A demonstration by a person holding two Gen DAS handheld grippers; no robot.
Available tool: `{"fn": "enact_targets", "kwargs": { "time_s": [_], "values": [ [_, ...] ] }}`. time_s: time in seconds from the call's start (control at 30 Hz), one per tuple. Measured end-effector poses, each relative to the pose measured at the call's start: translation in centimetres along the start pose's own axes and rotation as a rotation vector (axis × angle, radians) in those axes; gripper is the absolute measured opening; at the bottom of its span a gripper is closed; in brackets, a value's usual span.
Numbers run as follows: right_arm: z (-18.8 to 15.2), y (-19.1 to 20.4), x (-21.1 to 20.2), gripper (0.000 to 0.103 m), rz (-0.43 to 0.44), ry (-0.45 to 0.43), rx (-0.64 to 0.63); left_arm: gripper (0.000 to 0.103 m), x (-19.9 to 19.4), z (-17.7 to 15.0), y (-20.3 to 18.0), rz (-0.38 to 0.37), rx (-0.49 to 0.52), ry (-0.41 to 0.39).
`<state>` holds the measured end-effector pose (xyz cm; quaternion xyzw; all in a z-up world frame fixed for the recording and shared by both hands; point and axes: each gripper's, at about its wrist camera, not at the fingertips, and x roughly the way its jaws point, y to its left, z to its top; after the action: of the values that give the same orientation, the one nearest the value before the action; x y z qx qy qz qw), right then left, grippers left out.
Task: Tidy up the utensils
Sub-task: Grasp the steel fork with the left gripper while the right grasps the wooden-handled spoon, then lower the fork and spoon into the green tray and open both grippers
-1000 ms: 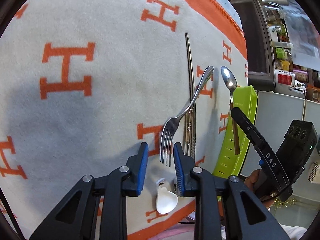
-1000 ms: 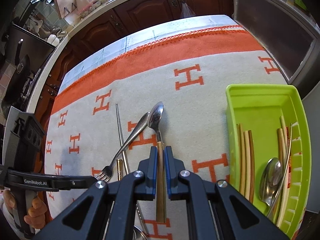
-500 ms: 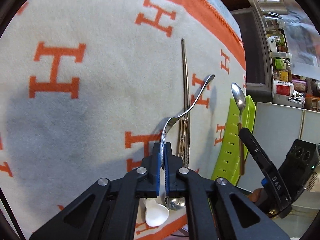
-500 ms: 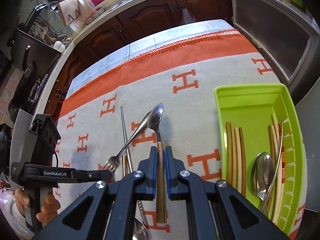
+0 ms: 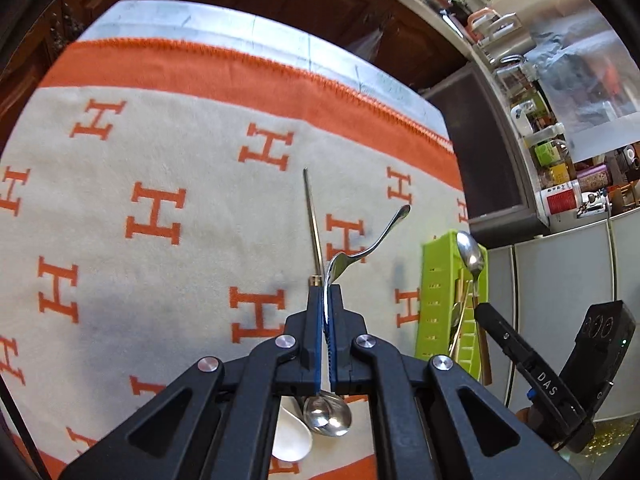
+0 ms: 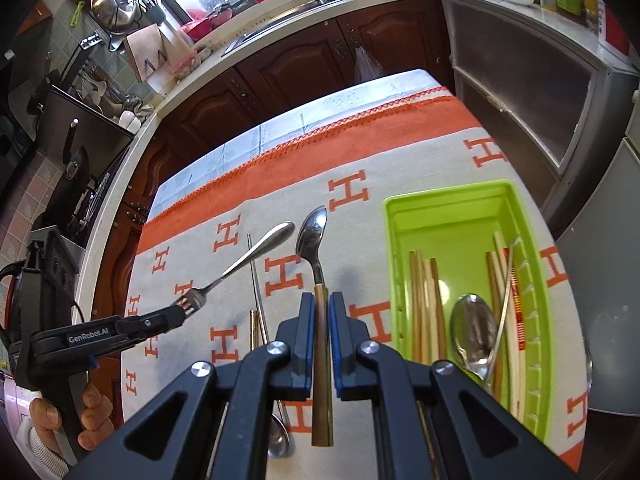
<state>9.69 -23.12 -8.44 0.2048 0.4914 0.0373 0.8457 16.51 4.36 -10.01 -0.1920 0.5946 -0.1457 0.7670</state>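
The left gripper [image 5: 327, 312] has its blue-padded jaws clamped on a polished steel fork [image 5: 362, 246], gripped at the tine end, with the curved handle rising clear of the cloth and pointing away and to the right. In the right wrist view the same fork [image 6: 240, 266] hangs in the air above the table, tines pinched at the tip of the left gripper [image 6: 180, 314], and a person's hand [image 6: 64, 424] grips that tool's handle at lower left.

The right gripper [image 6: 322, 320] is closed on the wooden handle of a wood-handled steel spoon [image 6: 314, 240], bowl pointing away and lifted off the cloth (its shadow falls on the cloth just to the right). From the left wrist view this spoon [image 5: 471, 256] appears over the near end of the bright green plastic utensil tray [image 5: 434, 292].

The tray [image 6: 440, 208] rests on the right side of a cream blanket with orange H motifs and an orange border [image 6: 400, 140]. Inside it lie bamboo chopsticks [image 6: 426, 300], a large steel spoon [image 6: 474, 328] and further chopsticks along the right wall.

Remaining on the cloth: a pair of thin metal chopsticks [image 5: 314, 224], a steel spoon bowl [image 5: 328, 416] and a white ceramic spoon [image 5: 290, 436], both partly hidden behind the left gripper's body.
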Motion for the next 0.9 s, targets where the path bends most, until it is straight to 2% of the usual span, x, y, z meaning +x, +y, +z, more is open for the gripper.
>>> {"fn": "enact_targets", "kwargs": {
  "time_s": [0.13, 0.3, 0.5, 0.63, 0.8, 0.87, 0.9],
  "values": [
    [-0.5, -1.3, -2.0, 0.006, -0.013, -0.022, 0.011, 0.000, -1.9, -1.4, -2.5, 0.005, 0.055, -0.041],
    [-1.6, -4.1, -4.3, 0.006, -0.054, -0.039, 0.044, 0.000, -2.6, -3.7, -6.1, 0.008, 0.170, -0.016],
    [-3.8, -7.8, -6.3, 0.007, -0.089, -0.033, 0.089, 0.000, -2.5, -7.5, -11.2, 0.048, 0.410, 0.093],
    [-5.4, -9.4, -7.0, 0.007, -0.094, -0.020, 0.108, 0.000, -1.9, -9.9, -15.3, 0.070, 0.608, 0.181],
    [-6.9, -10.4, -6.7, 0.007, -0.087, 0.018, 0.112, 0.002, 1.6, -11.8, -20.0, 0.120, 0.842, 0.311],
    [-7.4, -10.5, -6.4, 0.007, -0.092, 0.036, 0.101, 0.002, 3.2, -11.9, -21.1, 0.146, 0.897, 0.340],
    [-7.6, -10.5, -6.2, 0.007, -0.091, 0.046, 0.097, 0.006, 3.9, -11.9, -21.6, 0.159, 0.918, 0.347]
  ]
}}
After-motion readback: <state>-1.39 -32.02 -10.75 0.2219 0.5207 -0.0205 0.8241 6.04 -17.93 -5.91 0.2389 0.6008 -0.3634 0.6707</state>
